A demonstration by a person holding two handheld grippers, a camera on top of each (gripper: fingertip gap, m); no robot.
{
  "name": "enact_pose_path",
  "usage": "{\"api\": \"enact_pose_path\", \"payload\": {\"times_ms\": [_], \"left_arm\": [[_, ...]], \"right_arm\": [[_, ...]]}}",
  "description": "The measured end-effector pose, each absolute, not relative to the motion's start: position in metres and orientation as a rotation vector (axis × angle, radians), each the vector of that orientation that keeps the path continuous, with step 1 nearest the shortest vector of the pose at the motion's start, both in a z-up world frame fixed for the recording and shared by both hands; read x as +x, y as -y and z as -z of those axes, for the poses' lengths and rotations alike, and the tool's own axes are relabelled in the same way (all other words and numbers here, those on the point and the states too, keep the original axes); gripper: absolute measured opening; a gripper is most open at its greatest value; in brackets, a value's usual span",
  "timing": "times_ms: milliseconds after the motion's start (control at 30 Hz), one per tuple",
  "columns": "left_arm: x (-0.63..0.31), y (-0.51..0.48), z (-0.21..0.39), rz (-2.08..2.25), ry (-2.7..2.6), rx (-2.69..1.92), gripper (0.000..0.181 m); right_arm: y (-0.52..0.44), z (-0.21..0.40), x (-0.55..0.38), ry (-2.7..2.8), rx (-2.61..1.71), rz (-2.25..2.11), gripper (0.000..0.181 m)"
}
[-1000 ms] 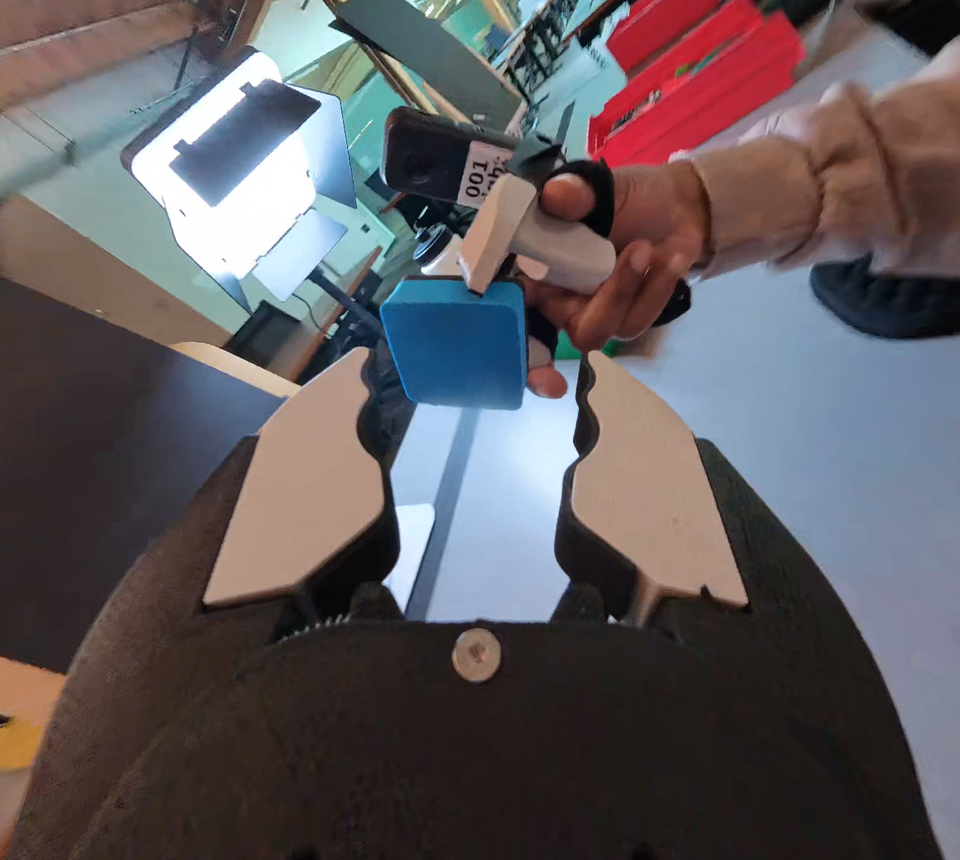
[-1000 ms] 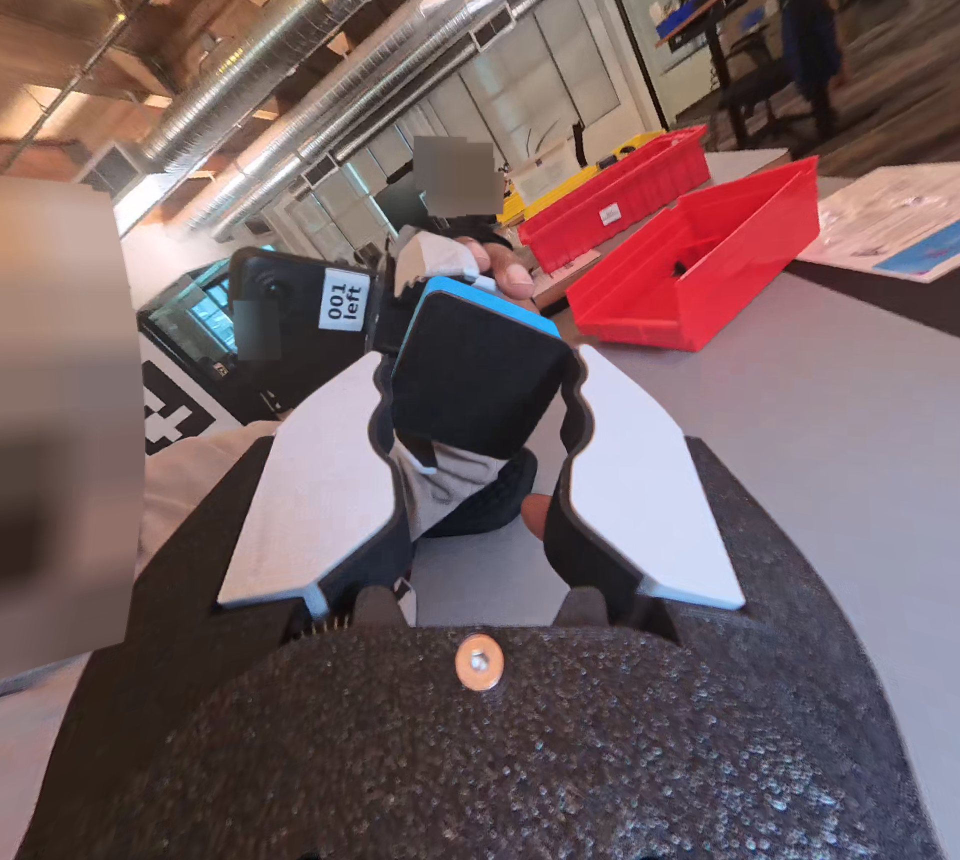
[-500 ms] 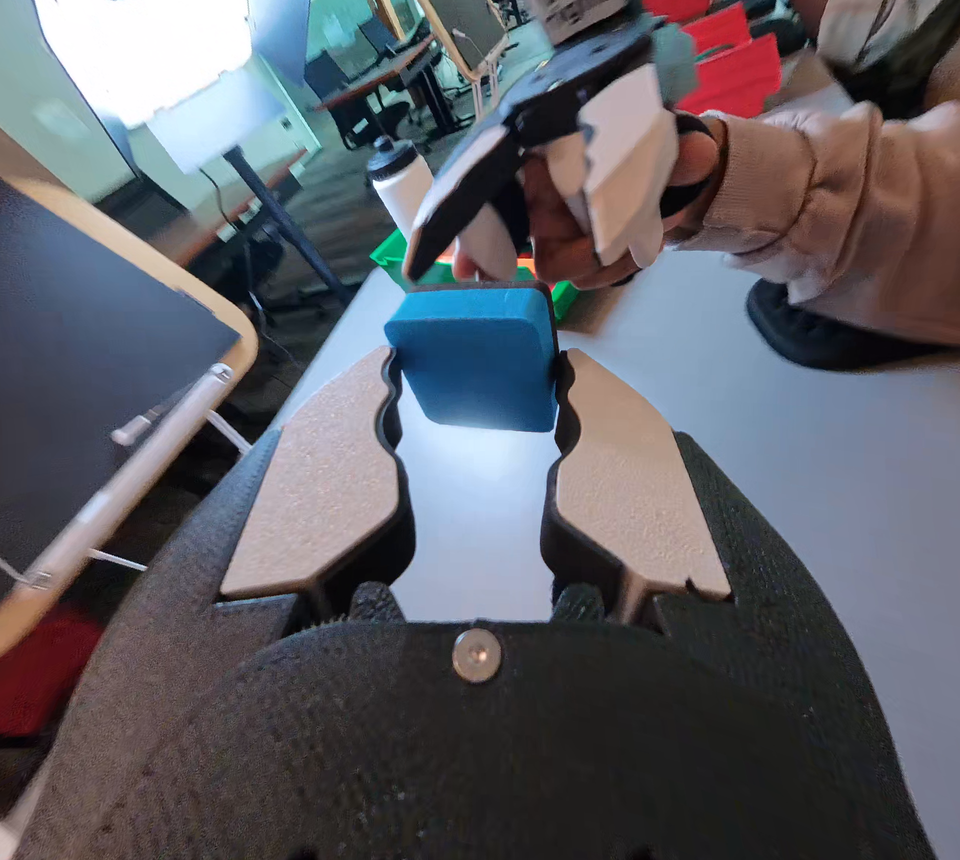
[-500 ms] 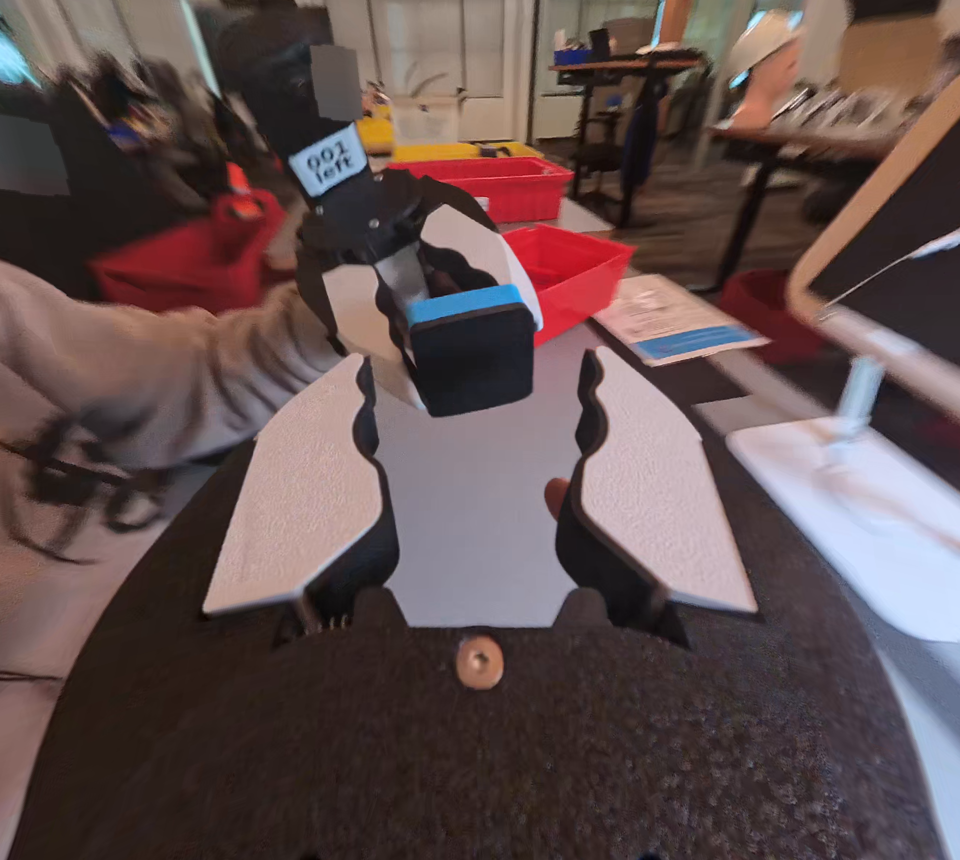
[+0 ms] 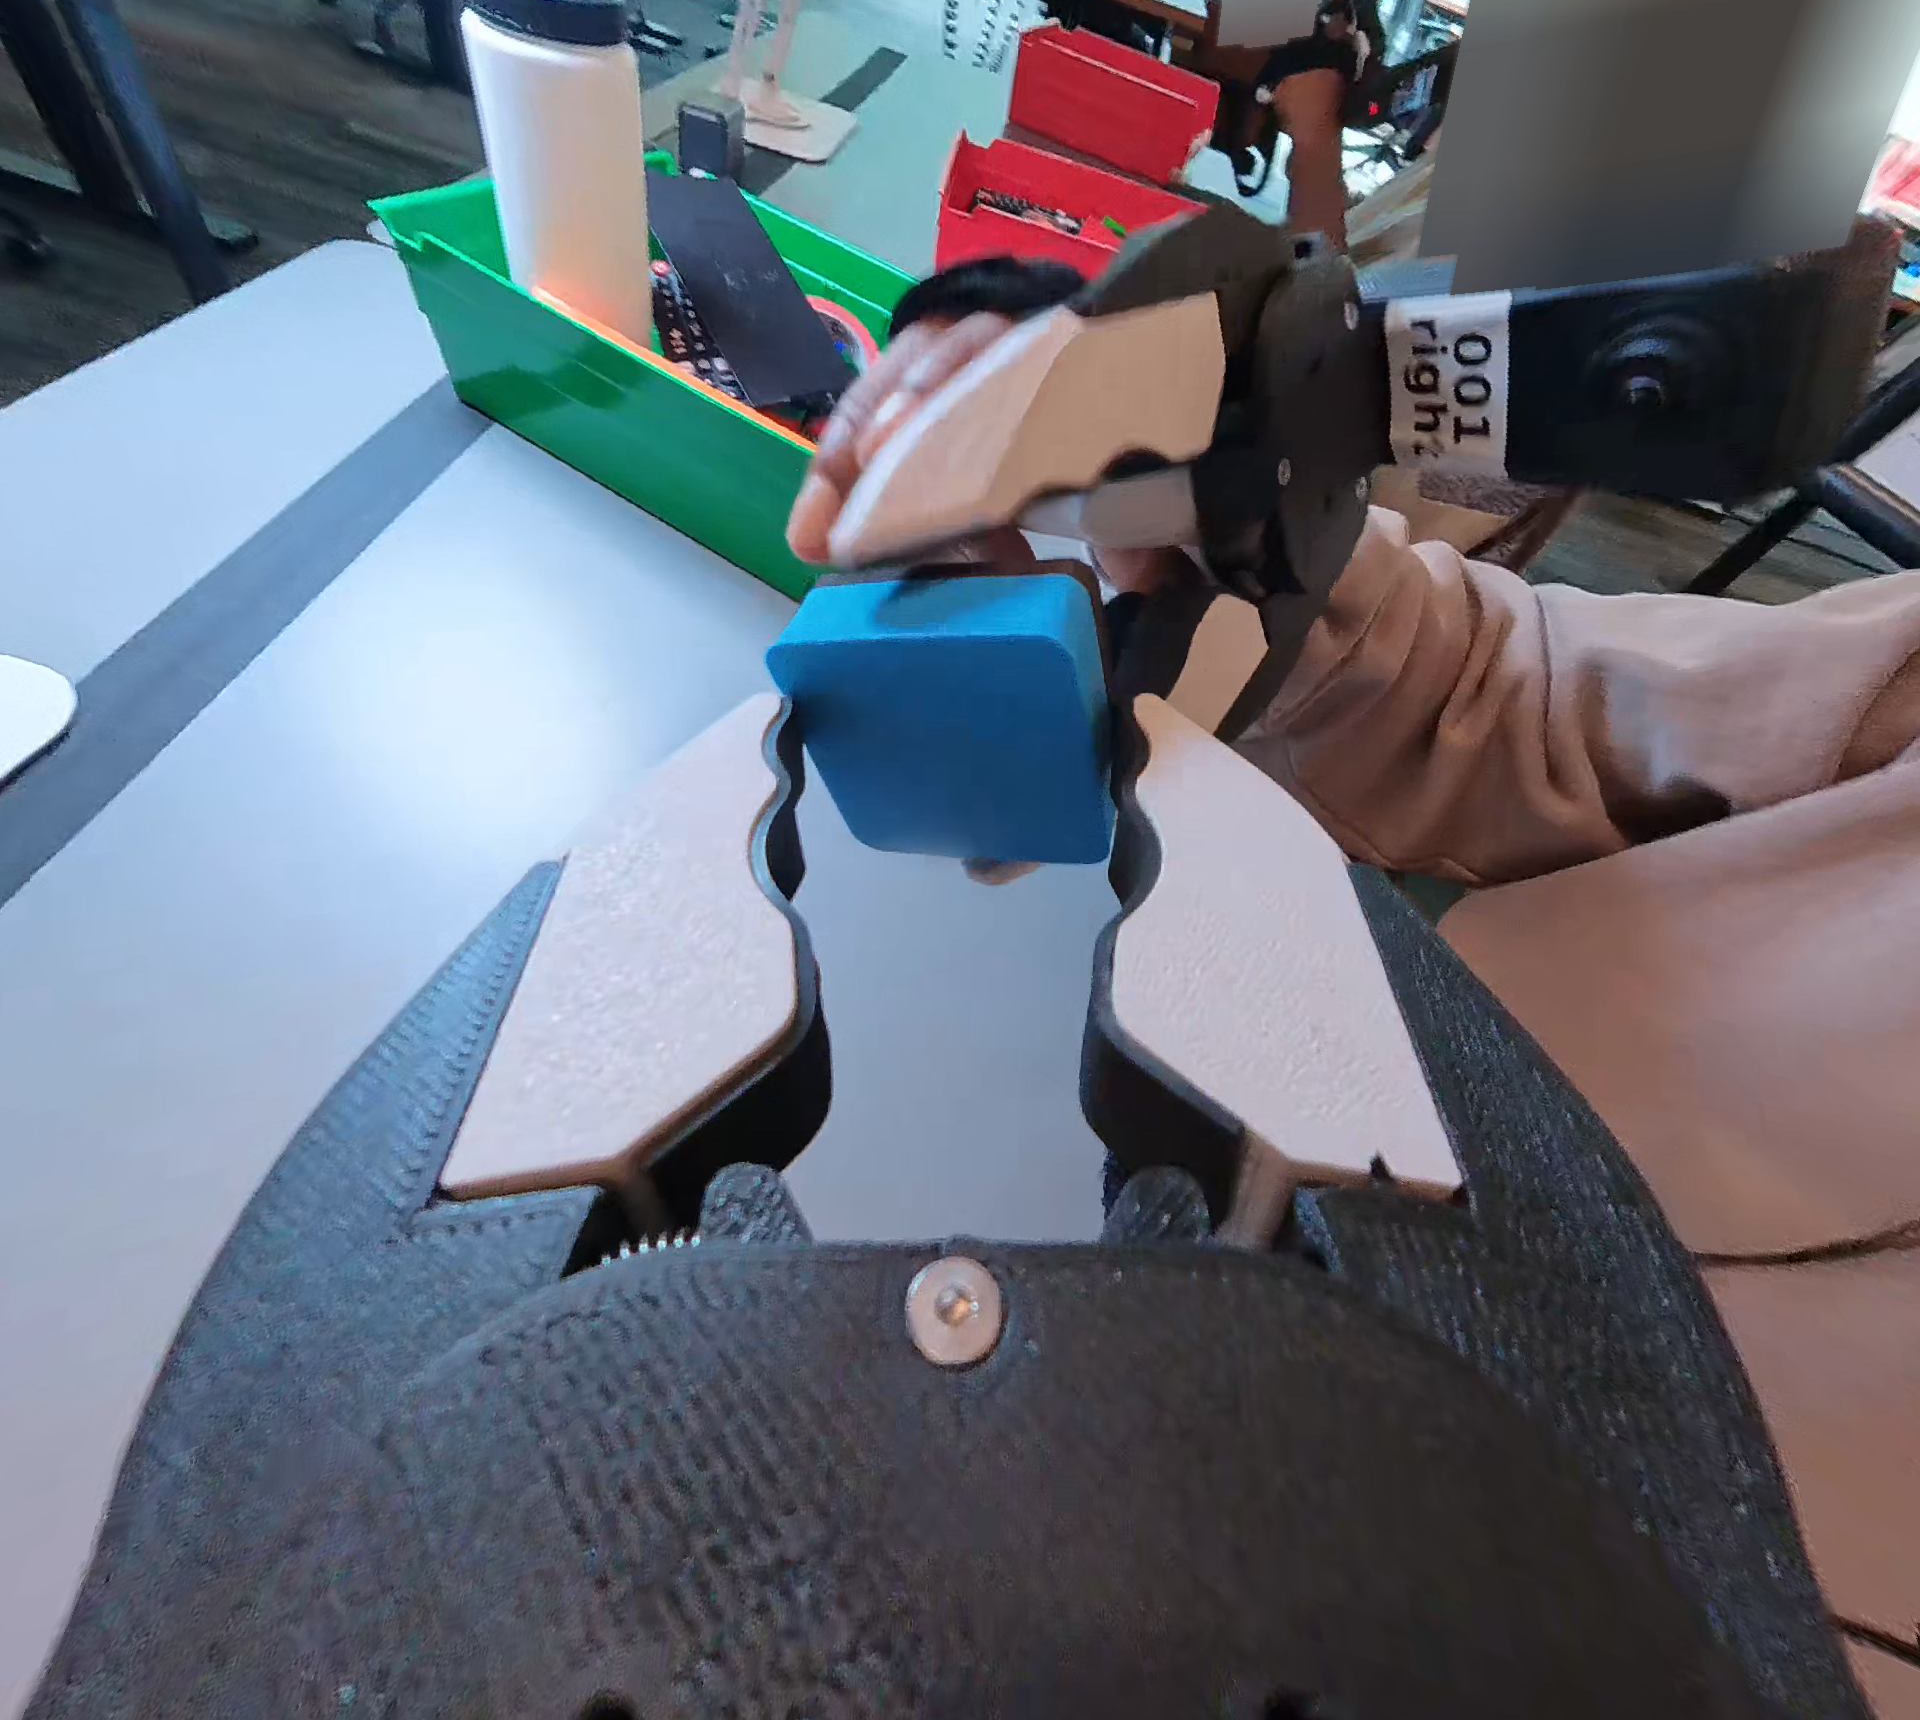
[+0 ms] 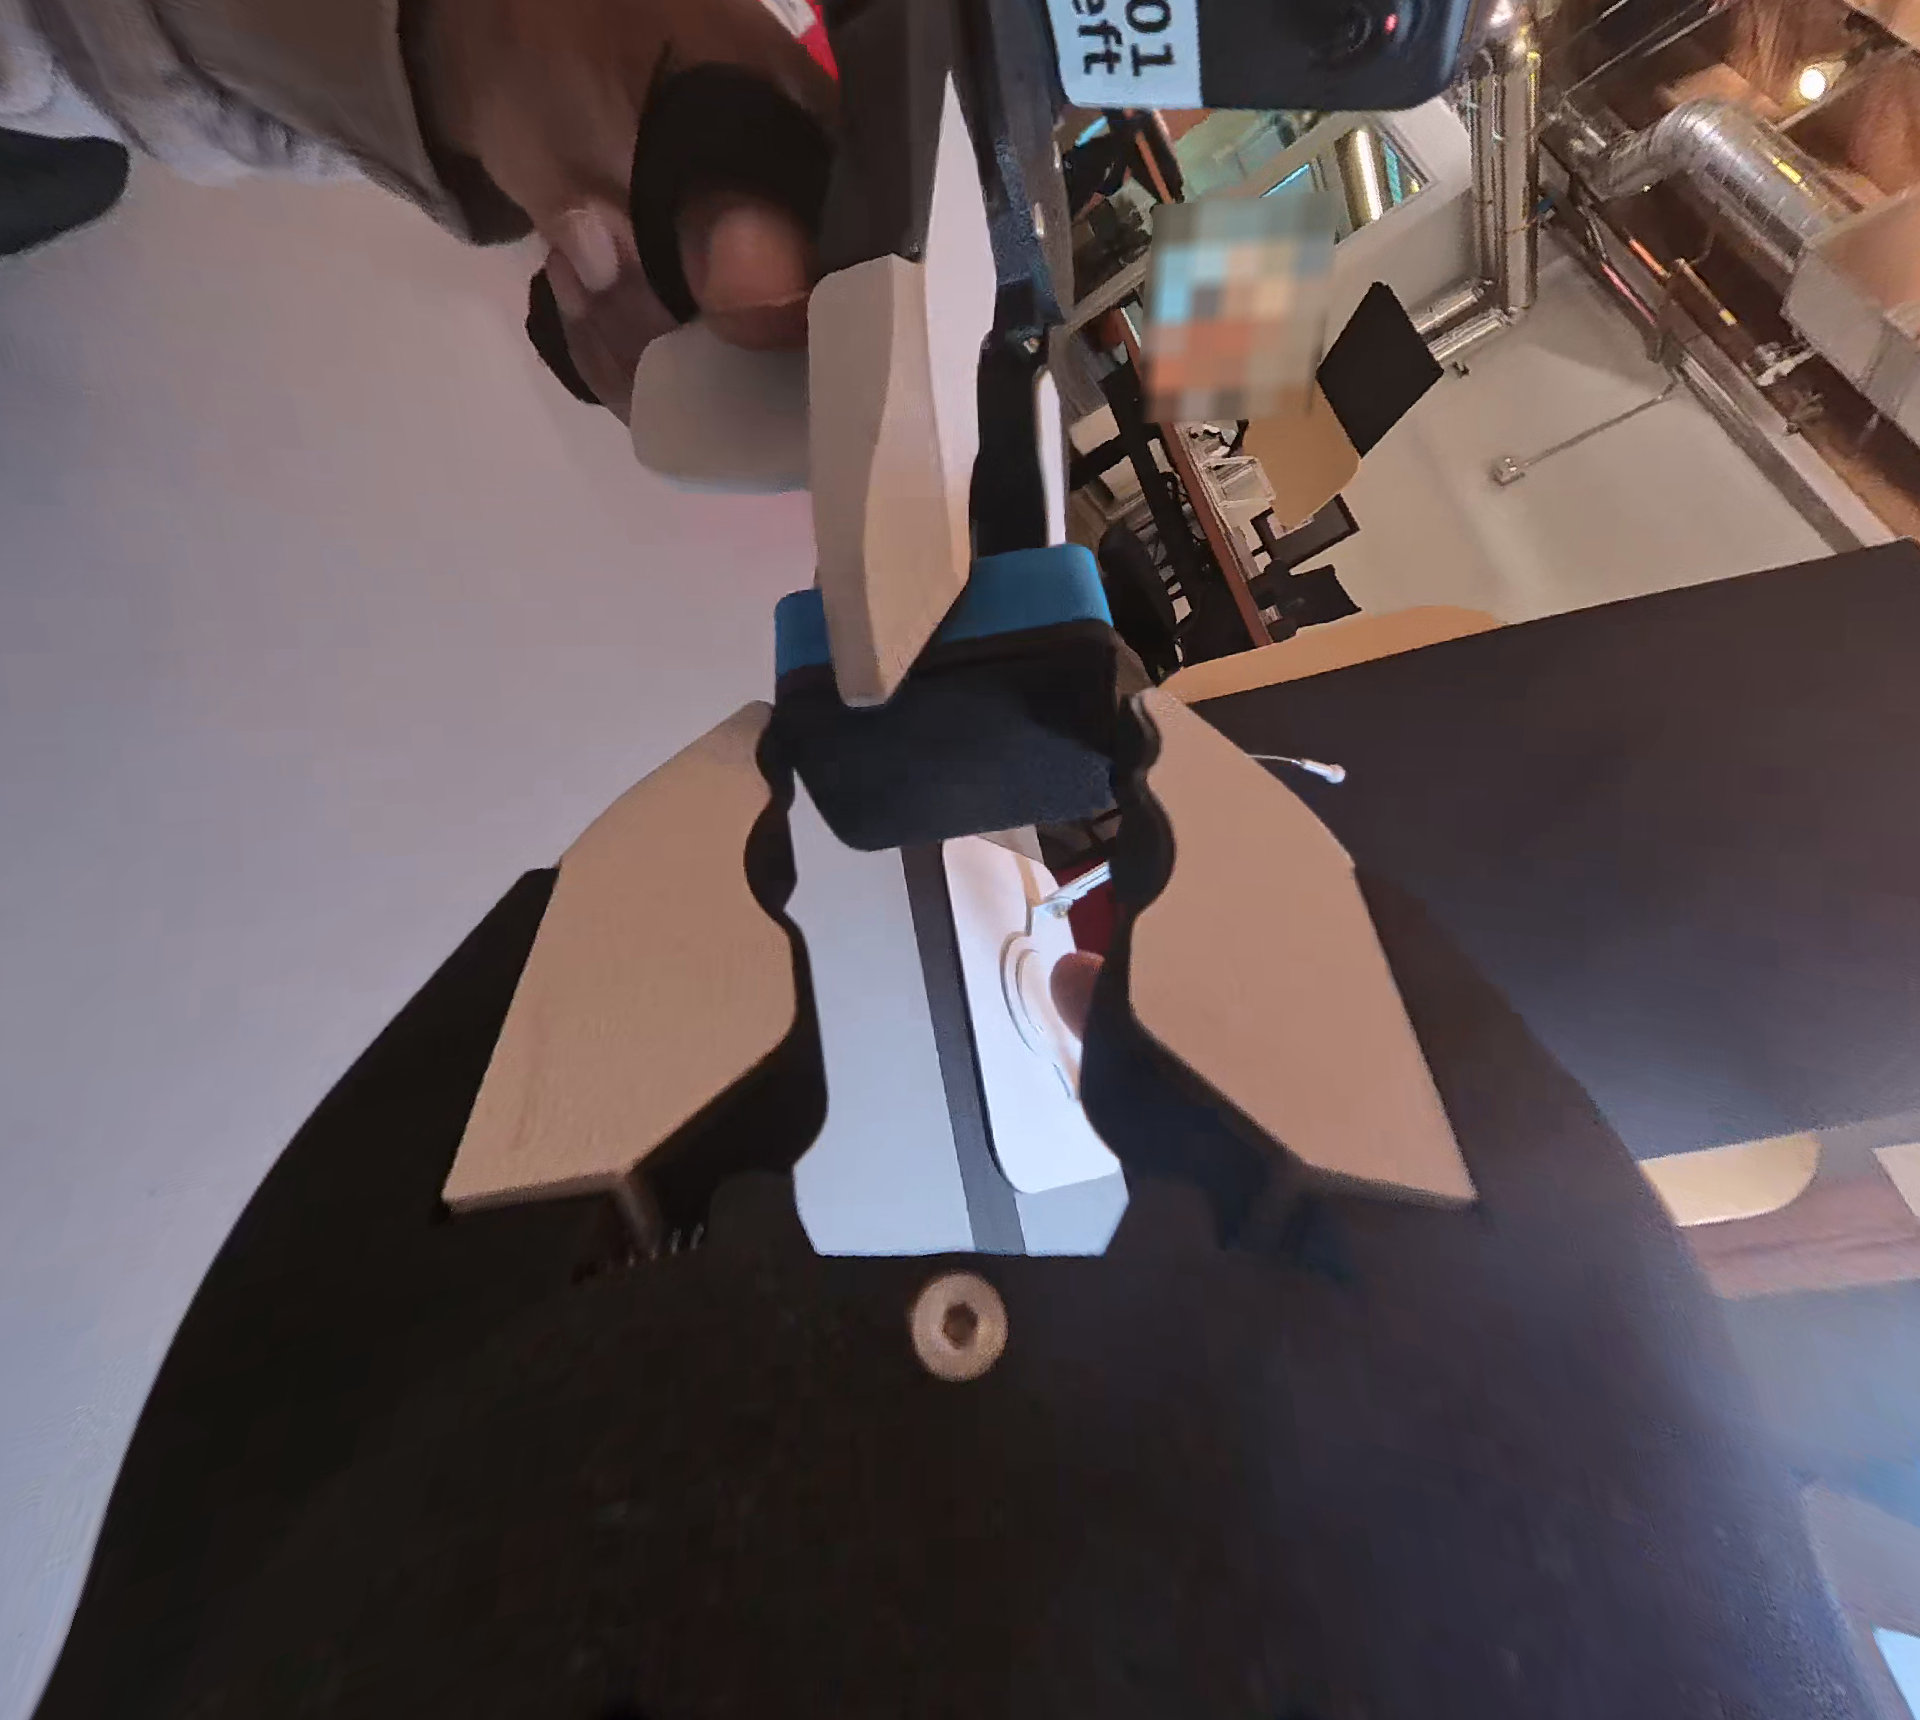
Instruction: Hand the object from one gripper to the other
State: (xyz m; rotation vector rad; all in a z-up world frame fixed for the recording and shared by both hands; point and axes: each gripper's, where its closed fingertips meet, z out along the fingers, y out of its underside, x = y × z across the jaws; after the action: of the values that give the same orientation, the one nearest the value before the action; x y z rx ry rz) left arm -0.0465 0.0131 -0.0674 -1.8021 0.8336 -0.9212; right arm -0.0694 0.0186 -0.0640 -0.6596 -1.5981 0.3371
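A blue block (image 5: pixel 951 725) with a black underside (image 6: pixel 956 766) is held in the air above the grey table (image 5: pixel 312 683). My left gripper (image 5: pixel 956 714) is shut on it, with a fingertip on each side. My right gripper (image 6: pixel 954 720) is also shut on it, pinching it across its other sides. In the left wrist view one right finger (image 5: pixel 1018 423) lies over the block's far edge, and the finger under it is mostly hidden. In the right wrist view a left finger (image 6: pixel 883 475) crosses the block's blue edge from above.
A green bin (image 5: pixel 582 382) with a white bottle (image 5: pixel 556 143) and dark items stands at the table's far side. Red bins (image 5: pixel 1101 101) stand behind it. A person's beige sleeve (image 5: pixel 1558 735) fills the right. A dark panel (image 6: pixel 1558 839) stands close by in the right wrist view. My two grippers' fingertips are within a few centimetres of each other.
One second ago my right gripper held the block and my left was open. Half a second ago the left held it and the right was open. Now the right has shut on it too.
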Motion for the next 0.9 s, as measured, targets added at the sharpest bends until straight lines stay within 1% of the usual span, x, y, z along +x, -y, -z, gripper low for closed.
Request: {"api": "enact_pose_path", "payload": {"times_ms": [100,200,300,400,500,567,633,700,767,800,833,900], "left_arm": [[-0.047,-0.013,0.066,0.947,-0.826,-1.799,0.058],[-0.046,-0.009,0.057,0.932,-0.866,-1.712,0.064],[-0.051,-0.005,0.040,0.672,-0.979,-1.519,0.075],[-0.050,0.001,0.032,0.397,-1.086,-1.382,0.075],[-0.053,-0.006,0.044,0.011,-1.211,-1.296,0.073],[-0.053,-0.013,0.053,-0.198,-1.264,-1.250,0.074],[-0.054,-0.021,0.059,-0.375,-1.289,-1.196,0.076],[-0.052,-0.023,0.066,-0.454,-1.329,-1.146,0.077],[-0.043,-0.018,0.073,-0.430,-1.374,-1.103,0.073],[-0.041,-0.016,0.074,-0.420,-1.385,-1.085,0.062],[-0.041,-0.015,0.075,-0.422,-1.391,-1.081,0.055],[-0.044,-0.018,0.076,-0.396,-1.379,-1.118,0.055]], "right_arm": [[-0.017,0.063,-0.070,1.594,-0.691,-0.409,0.059],[-0.016,0.052,-0.067,1.532,-0.791,-0.618,0.058],[-0.020,0.041,-0.059,1.466,-1.001,-0.961,0.058],[-0.022,0.040,-0.053,1.438,-1.219,-1.259,0.058],[-0.011,0.040,-0.049,1.431,-1.389,-1.592,0.058],[-0.007,0.041,-0.047,1.422,-1.459,-1.727,0.057],[-0.003,0.050,-0.047,1.467,-1.502,-1.762,0.057],[0.002,0.058,-0.047,1.512,-1.536,-1.793,0.057],[0.005,0.068,-0.050,1.542,-1.586,-1.792,0.057],[0.007,0.072,-0.051,1.566,-1.598,-1.799,0.057],[0.008,0.074,-0.051,1.577,-1.599,-1.805,0.058],[0.004,0.073,-0.054,1.543,-1.602,-1.787,0.057]]}}
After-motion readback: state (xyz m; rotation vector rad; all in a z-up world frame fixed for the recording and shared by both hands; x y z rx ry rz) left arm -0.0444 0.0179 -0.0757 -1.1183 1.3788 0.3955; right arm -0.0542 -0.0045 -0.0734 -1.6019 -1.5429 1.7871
